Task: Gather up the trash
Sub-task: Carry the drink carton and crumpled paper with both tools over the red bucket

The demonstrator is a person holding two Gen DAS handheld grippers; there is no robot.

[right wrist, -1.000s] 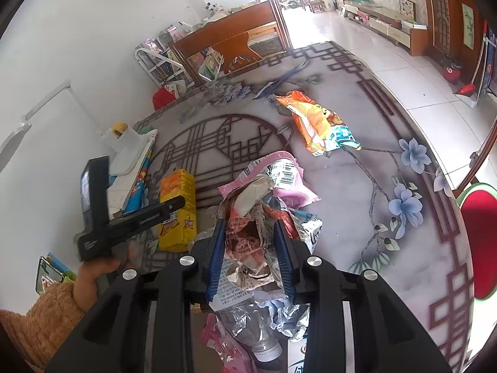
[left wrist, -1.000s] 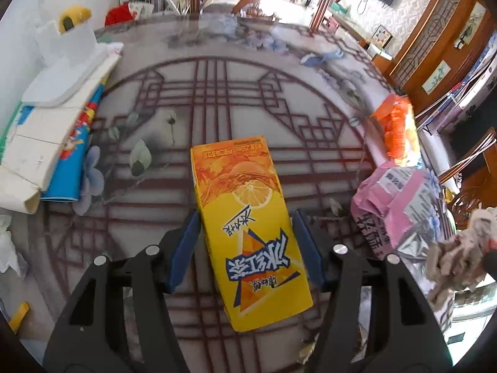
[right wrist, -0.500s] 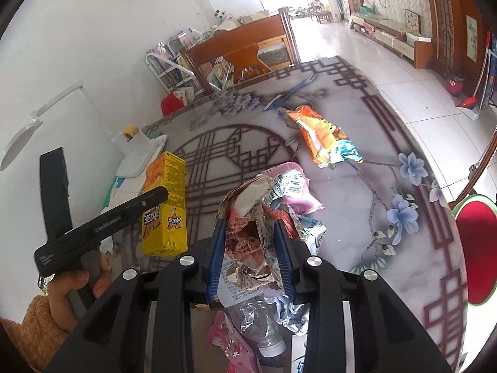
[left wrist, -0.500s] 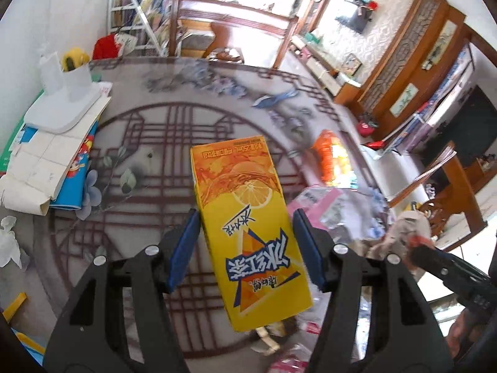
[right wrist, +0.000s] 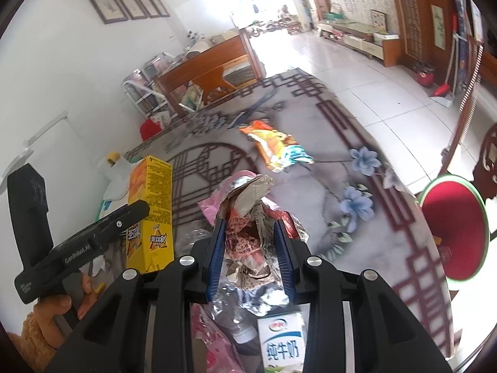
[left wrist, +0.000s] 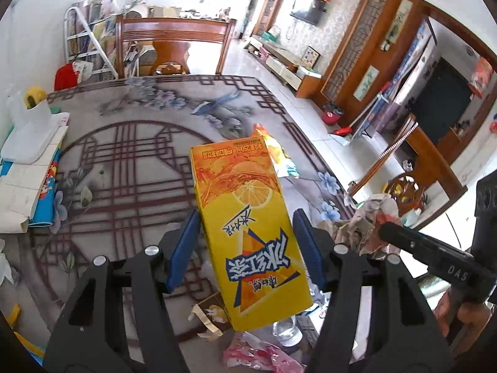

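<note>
My left gripper is shut on a yellow and orange drink carton, held in the air above the patterned table. The same carton shows at the left of the right wrist view, clamped by the left gripper's black body. My right gripper is shut on a crumpled wad of printed paper and wrappers. That wad also appears at the right of the left wrist view. An orange snack bag lies flat further along the table.
Below the grippers lie a pink wrapper, a clear plastic bottle and a white milk carton. Papers and a blue package are stacked at the table's left edge. A wooden chair stands beyond the far edge, a red-cushioned chair at right.
The left gripper has lifted the drink carton off the table and swung it toward the right gripper. The right gripper rose slightly with its wad still held.
</note>
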